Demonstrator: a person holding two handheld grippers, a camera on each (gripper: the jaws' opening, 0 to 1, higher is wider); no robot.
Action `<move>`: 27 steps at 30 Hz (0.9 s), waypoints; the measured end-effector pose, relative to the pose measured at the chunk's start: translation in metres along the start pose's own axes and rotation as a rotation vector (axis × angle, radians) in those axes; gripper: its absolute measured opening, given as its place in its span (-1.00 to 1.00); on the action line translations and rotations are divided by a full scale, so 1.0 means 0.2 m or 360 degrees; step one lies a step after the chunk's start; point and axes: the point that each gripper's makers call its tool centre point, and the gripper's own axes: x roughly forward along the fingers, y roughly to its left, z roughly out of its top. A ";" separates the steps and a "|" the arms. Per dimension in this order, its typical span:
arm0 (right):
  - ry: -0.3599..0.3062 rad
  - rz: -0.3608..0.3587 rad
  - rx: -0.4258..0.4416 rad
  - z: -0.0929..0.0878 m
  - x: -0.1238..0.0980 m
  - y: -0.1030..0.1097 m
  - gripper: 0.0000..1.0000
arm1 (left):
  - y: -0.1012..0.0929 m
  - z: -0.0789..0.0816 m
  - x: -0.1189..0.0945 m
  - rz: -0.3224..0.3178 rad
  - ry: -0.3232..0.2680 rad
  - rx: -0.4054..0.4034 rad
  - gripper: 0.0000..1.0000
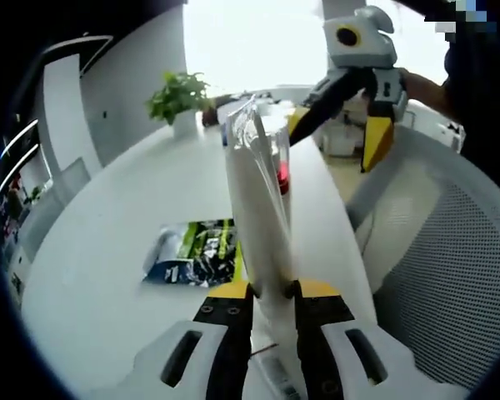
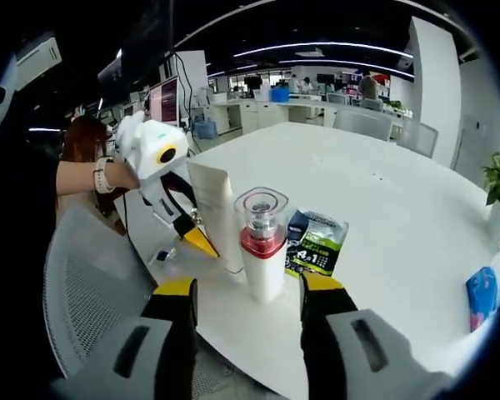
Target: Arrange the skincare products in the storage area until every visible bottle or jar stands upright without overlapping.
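Clearly the left gripper (image 1: 271,292) is clamped on the white tube (image 1: 258,208), soft and easy to squash; hold it low. At 12 o'clock between the right gripper (image 2: 243,292)'s parted jaws stands the pump bottle (image 2: 261,246), stiff, top-heavy; grip its body.
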 end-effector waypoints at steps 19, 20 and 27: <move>-0.0002 -0.0028 0.0021 -0.02 -0.01 -0.02 0.01 | 0.01 0.02 0.03 -0.0025 -0.0029 0.0020 -0.68; -0.0003 -0.0027 0.0023 -0.02 -0.01 -0.02 0.01 | 0.01 0.03 0.03 -0.0026 -0.0030 0.0019 -0.68; -0.0002 -0.0033 0.0031 -0.02 -0.01 -0.02 0.06 | 0.00 0.02 0.04 -0.0023 -0.0025 0.0050 -0.66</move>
